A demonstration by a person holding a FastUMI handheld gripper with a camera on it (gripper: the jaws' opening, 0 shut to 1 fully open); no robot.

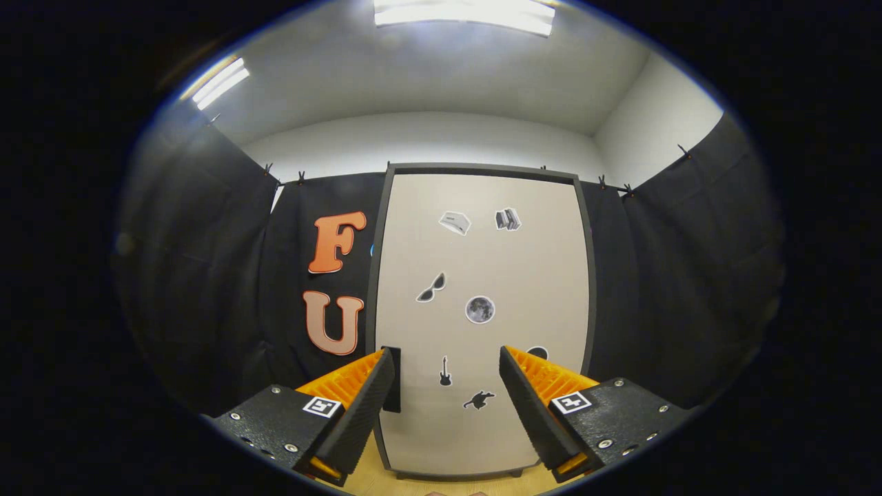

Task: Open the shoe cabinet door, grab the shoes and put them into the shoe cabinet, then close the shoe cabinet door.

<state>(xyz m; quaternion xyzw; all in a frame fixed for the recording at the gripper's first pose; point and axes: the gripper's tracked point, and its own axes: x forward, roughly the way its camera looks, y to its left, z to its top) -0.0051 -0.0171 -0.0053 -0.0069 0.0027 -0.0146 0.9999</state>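
Gripper (pixel 448 393) was spread wide, fingers apart, nothing between them. Shoe cabinet (pixel 482 317) stood upright straight ahead, beyond the fingertips, against the black cloth wall (pixel 661 275). Its door (pixel 524 275) was shut, pale panel in a dark frame, with small stickers (pixel 479 309) scattered across it. A dark handle (pixel 393 379) sat on the door's left edge, just behind the left fingertip; contact couldn't be told. Cabinet rested on a wood floor (pixel 365 479). Ceiling lights (pixel 465 14) were on overhead.
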